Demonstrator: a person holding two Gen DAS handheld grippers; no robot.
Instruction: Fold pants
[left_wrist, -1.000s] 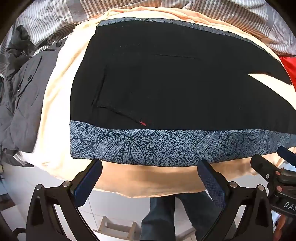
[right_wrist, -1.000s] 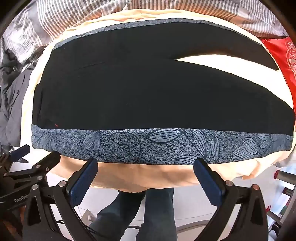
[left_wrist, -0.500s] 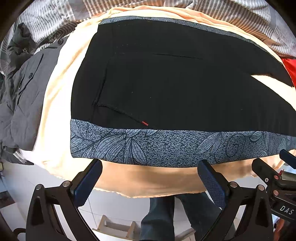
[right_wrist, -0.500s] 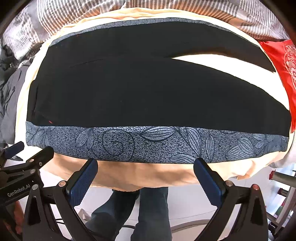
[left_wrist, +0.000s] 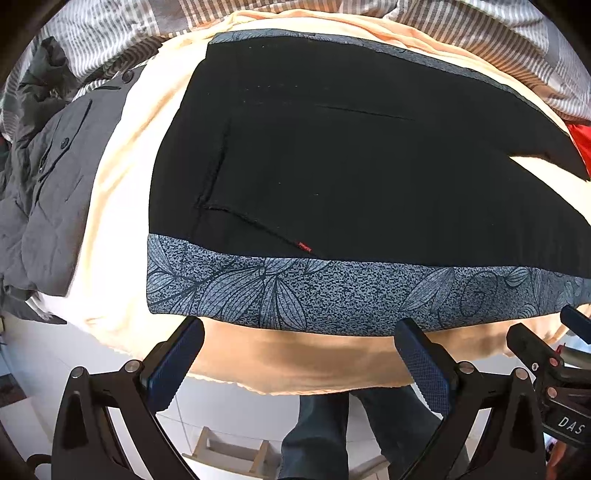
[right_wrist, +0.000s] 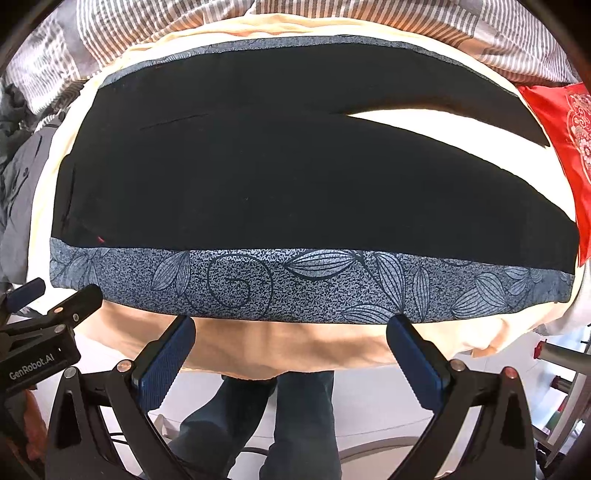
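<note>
**Pants spread flat, both claws wide and empty**

The black pants (left_wrist: 351, 166) lie flat on the bed's cream sheet (left_wrist: 122, 206), patterned side band (right_wrist: 295, 284) along the near edge. The left claw (left_wrist: 295, 362) and right claw (right_wrist: 291, 354) hover just off that edge, jaws wide apart, gripping nothing. A grey garment (left_wrist: 44, 192), possibly a jacket, lies far left.

- My left gripper (left_wrist: 297, 356) hangs wide open just short of the near bed edge.
- Black pants (left_wrist: 351, 177) lie flat on the peach sheet (left_wrist: 118, 206), patterned grey side band (left_wrist: 295, 291) nearest me.
- A grey jacket (left_wrist: 48, 177) sits far left.
- My right gripper (left_wrist: 546, 354) shows at the right.
</note>
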